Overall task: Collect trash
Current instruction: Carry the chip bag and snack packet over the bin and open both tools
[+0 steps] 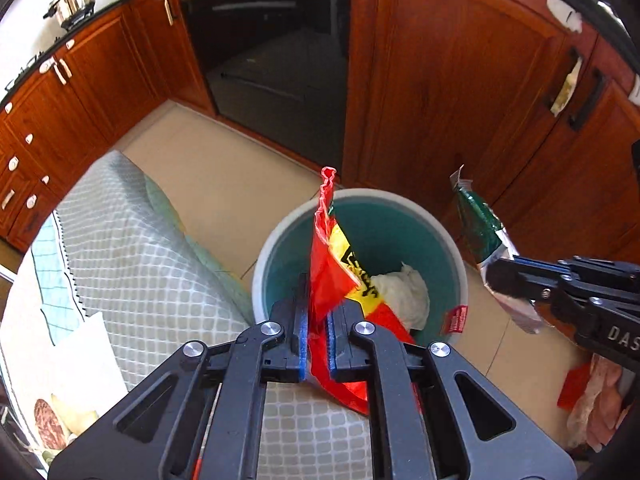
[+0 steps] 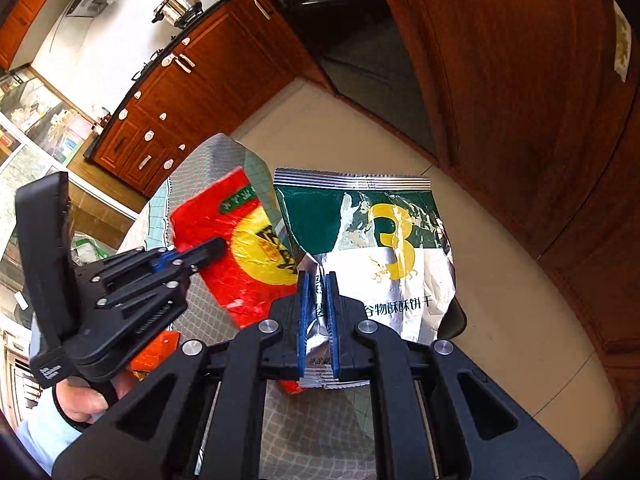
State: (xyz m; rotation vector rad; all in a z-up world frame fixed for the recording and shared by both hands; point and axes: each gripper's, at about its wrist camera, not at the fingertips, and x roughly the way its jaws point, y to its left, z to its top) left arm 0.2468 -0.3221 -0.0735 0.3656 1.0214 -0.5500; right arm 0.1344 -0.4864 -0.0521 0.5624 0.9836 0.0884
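Red wrapper (image 1: 340, 264) clamped in left gripper (image 1: 318, 320), over bin (image 1: 260, 264): release there. Right gripper (image 2: 319, 292) clamped on green-silver wrapper (image 2: 384, 248); centre before dropping.

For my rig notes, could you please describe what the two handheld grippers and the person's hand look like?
Both the left gripper and right gripper are matte black linkage frames with silver pivot bolts and blue ribbed pads lining the fingers. The right one's body carries white lettering, "DAS" as far as visible. A bare hand with a light blue sleeve grips the left handle.

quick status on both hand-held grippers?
Left hand-held gripper: closed on the red snack wrapper.
Right hand-held gripper: closed on the green-and-silver biscuit wrapper.
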